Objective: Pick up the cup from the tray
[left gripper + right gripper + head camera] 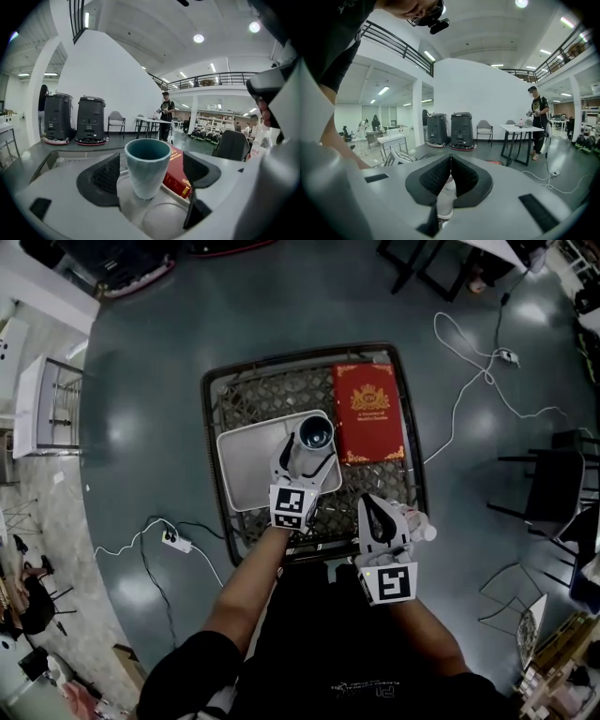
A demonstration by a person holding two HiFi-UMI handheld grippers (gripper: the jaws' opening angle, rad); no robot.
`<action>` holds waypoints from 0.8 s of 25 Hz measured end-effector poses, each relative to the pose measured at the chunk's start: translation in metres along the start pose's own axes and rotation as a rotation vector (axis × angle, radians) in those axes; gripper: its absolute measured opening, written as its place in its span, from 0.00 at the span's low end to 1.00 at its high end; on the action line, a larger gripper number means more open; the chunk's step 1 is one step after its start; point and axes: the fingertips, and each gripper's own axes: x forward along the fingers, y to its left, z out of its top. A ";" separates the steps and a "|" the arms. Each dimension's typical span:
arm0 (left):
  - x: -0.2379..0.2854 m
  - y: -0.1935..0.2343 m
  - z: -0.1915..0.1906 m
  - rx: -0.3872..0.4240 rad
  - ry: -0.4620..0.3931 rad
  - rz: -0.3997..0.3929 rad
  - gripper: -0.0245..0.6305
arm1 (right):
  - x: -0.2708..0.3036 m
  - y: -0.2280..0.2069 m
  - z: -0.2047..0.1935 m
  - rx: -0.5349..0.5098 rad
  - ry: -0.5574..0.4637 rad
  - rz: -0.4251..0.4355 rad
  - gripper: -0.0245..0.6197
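**Cup upright on the tray, between the spread fingers of the left gripper**

Cup point(316, 432), pale blue-grey with a darker teal inside, stands upright and looks empty. It sits at the tray's point(244, 465) far right corner, near the middle of the wire-mesh counter point(253, 395). Its faceted wall looks like glazed ceramic, so it is probably stiff, fairly light, rather slick and breakable if dropped. The wall narrows toward the foot, and a grip there could slide. The better hold seems to be across the middle of the wall, one pad on each side.

The left gripper point(309, 448) has its fingers point(105, 180) spread wide. The cup stands between them with a gap on both sides, so nothing is pinched yet.

The right gripper point(380, 521) hangs at the counter's near right edge, apart from the tray. Its fingers are pressed together on a small white object point(446, 197) that I cannot identify.

A red book point(368, 413) lies flat on the right half of the counter, just beside the tray and close behind the cup. It could crowd the right-hand finger, while the space above the cup is free for a straight lift.
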 end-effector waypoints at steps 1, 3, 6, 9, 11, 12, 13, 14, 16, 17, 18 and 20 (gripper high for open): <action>0.002 0.000 -0.001 0.001 0.004 0.002 0.66 | 0.001 0.000 0.002 0.011 -0.016 -0.001 0.05; 0.007 0.000 -0.003 -0.001 0.012 0.007 0.66 | 0.002 0.001 0.002 0.016 -0.023 0.005 0.05; 0.015 0.001 -0.005 0.004 0.022 0.010 0.66 | 0.004 0.001 0.004 0.019 -0.028 0.007 0.05; 0.023 0.002 -0.007 0.010 0.029 0.018 0.66 | 0.004 -0.001 0.002 0.030 -0.021 0.001 0.05; 0.028 0.002 -0.007 0.012 0.031 0.018 0.66 | 0.003 -0.004 0.000 0.031 -0.016 -0.003 0.05; 0.030 0.003 -0.007 0.014 0.030 0.018 0.66 | 0.003 -0.005 0.000 0.031 -0.016 -0.005 0.05; 0.031 0.004 -0.006 0.013 0.028 0.020 0.66 | 0.003 -0.006 -0.001 0.032 -0.015 -0.008 0.05; 0.033 0.005 -0.006 0.013 0.028 0.024 0.66 | 0.002 -0.007 -0.001 0.035 -0.013 -0.011 0.05; 0.036 0.008 -0.007 0.018 0.033 0.033 0.66 | 0.002 -0.010 -0.002 0.040 -0.010 -0.018 0.05; 0.037 0.009 -0.008 0.022 0.037 0.034 0.66 | 0.002 -0.011 -0.002 0.040 -0.011 -0.020 0.05; 0.038 0.009 -0.008 0.027 0.041 0.035 0.66 | 0.002 -0.011 -0.002 0.040 -0.011 -0.021 0.05; 0.038 0.010 -0.008 0.034 0.042 0.035 0.64 | 0.002 -0.013 -0.003 0.038 -0.010 -0.021 0.05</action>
